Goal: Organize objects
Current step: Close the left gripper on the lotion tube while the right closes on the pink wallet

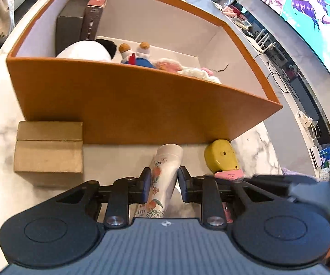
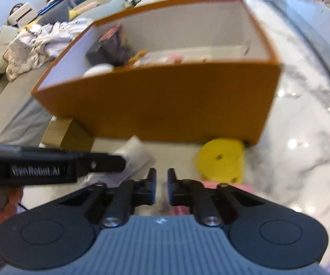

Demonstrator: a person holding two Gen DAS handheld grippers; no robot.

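My left gripper (image 1: 164, 174) is shut on a white tube with a floral print (image 1: 166, 167); its blue pads press the tube's two sides just above the marble tabletop (image 1: 256, 151). Behind it stands a big orange box (image 1: 142, 105), open at the top, with two books (image 1: 82, 23) and plush toys (image 1: 137, 55) inside. A yellow and pink toy (image 1: 221, 158) lies against the box's front wall. In the right wrist view, my right gripper (image 2: 162, 178) is shut with nothing between its pads, just left of the yellow toy (image 2: 220, 160). The tube (image 2: 135, 151) and the left gripper's body (image 2: 50, 167) lie to its left.
A tan cardboard box (image 1: 48, 153) sits at the left front corner of the orange box (image 2: 165, 105). Bare marble (image 2: 302, 119) stretches to the right of the box. A large screen (image 1: 302, 11) hangs beyond the table, and crumpled laundry (image 2: 39, 39) lies off the far left.
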